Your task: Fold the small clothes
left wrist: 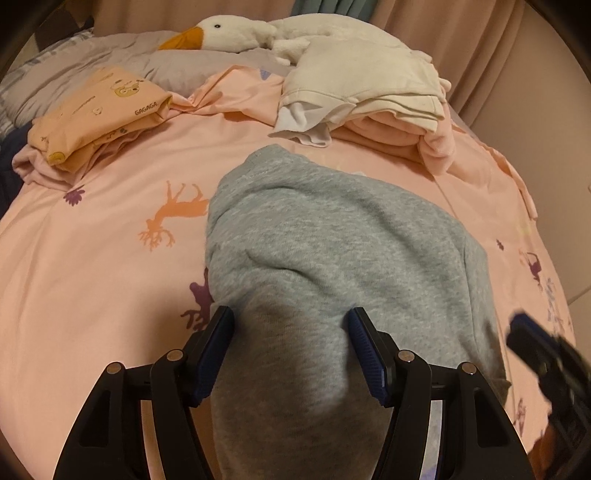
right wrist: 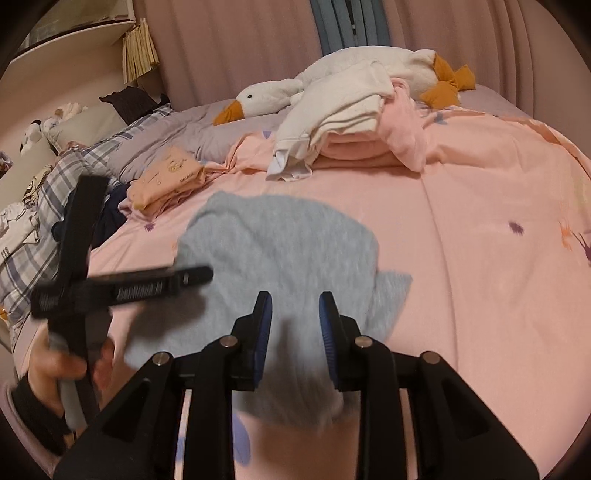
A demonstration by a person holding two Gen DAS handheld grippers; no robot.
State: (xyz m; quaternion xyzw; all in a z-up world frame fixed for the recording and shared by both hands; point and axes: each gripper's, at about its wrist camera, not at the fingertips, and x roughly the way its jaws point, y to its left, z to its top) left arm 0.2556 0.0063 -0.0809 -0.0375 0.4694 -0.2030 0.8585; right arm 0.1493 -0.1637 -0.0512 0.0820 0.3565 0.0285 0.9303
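- At far left in the right wrist view, checked bedding [right wrist: 44,206] and pillows lie along the side of the bed; a hand [right wrist: 62,365] grips the handle of the left gripper [left wrist: 291,325].
- Left of centre, a folded peach garment [left wrist: 99,110] printed with small cartoons lies on a rumpled pink cloth [left wrist: 37,164]; it is well apart from the grey piece.
- In the middle, the grey garment [left wrist: 332,251] lies on the pink bedspread [left wrist: 92,277], bunched and partly folded; its near end runs between the left gripper's fingers [left wrist: 218,350], which stand fairly wide with the cloth filling the gap; whether the pads press on it I cannot tell.
- The right gripper [right wrist: 295,321] hangs over the near edge of the same grey garment; its fingers [right wrist: 264,332] are a little apart, with the blurred grey cloth seen beneath the gap; no pad is seen pressing on it.
- Right of centre, at the far side of the bed, a folded white garment [left wrist: 365,85] rests on a folded pink one [left wrist: 391,136]; behind them lies a white plush goose [left wrist: 236,31] with an orange bill.
- At far right in the left wrist view, part of the right gripper shows blurred at the frame's edge; curtains [right wrist: 229,48] hang behind the bed.
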